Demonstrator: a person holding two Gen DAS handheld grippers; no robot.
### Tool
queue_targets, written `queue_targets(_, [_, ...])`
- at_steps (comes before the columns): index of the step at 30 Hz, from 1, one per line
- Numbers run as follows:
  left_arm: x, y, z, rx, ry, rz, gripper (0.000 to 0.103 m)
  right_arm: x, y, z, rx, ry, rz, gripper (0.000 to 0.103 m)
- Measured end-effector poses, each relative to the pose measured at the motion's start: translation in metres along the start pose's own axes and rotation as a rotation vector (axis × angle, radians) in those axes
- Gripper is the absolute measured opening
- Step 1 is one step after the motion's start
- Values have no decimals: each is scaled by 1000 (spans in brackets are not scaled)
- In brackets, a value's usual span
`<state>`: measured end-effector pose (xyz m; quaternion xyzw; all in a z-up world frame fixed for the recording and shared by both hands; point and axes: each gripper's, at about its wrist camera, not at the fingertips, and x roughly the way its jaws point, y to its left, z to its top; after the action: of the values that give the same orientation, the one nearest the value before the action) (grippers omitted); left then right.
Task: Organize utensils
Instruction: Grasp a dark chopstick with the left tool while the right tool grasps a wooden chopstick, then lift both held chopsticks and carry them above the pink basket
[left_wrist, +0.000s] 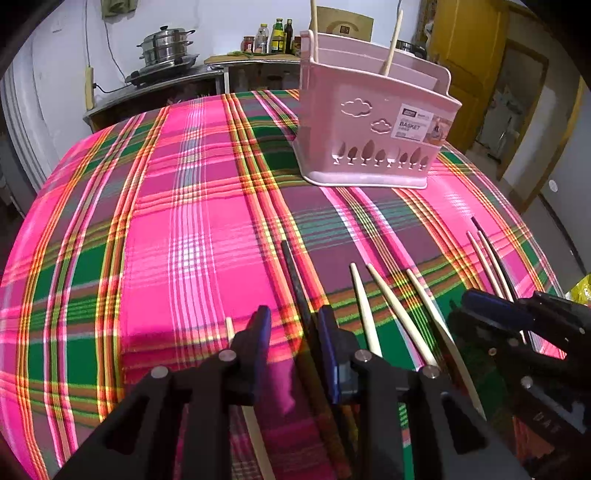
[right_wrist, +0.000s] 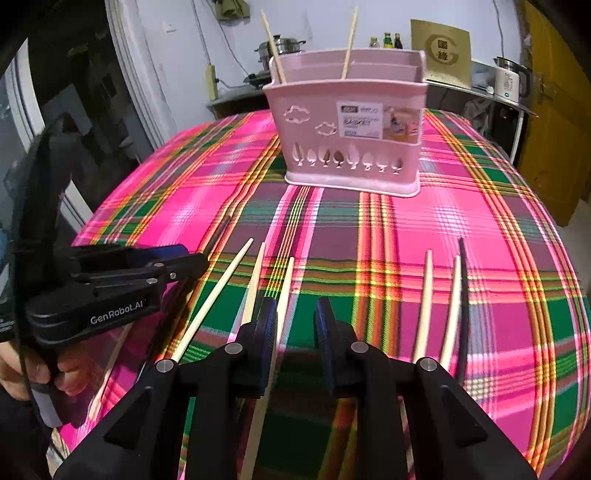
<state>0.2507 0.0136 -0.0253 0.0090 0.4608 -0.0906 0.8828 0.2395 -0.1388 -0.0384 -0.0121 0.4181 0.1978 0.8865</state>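
A pink basket (left_wrist: 369, 129) (right_wrist: 351, 147) stands at the far side of the plaid table, with two cream chopsticks (right_wrist: 349, 44) upright in it. In the left wrist view my left gripper (left_wrist: 294, 321) is open low over the cloth. A dark chopstick (left_wrist: 293, 273) lies between its fingers, close to the right one. A cream chopstick (left_wrist: 229, 326) runs under the left finger. My right gripper (right_wrist: 297, 314) is open too. A cream chopstick (right_wrist: 287, 284) lies along its left finger's inner edge. More cream chopsticks (right_wrist: 424, 295) and a dark one (right_wrist: 462, 291) lie to the right.
My left gripper (right_wrist: 166, 262) sits at the left of the right wrist view, held by a hand (right_wrist: 22, 369). My right gripper (left_wrist: 480, 306) is at the right of the left wrist view. Steel pots (left_wrist: 166, 48), bottles (left_wrist: 277, 37) and a kettle (right_wrist: 508, 79) stand on counters behind the table.
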Motion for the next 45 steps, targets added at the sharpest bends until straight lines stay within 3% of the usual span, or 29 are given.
queue_targets(12, [3, 4, 5, 20, 4, -21, 24, 22, 14, 11, -70, 54, -70, 22])
queue_targets(16, [4, 7, 6, 15, -2, -11, 13, 24, 14, 14, -93, 62, -96, 8])
queue_targets(23, [5, 6, 9, 17, 10, -20, 9, 24, 10, 17, -78, 67, -72, 5])
queue_targets(30, [-17, 5, 21, 3, -41, -58, 6, -7, -4, 33, -36, -13, -20, 5])
queue_targets(45, [-117, 2, 56, -3, -253, -95, 5, -96, -5, 76, -16, -239, 31, 5])
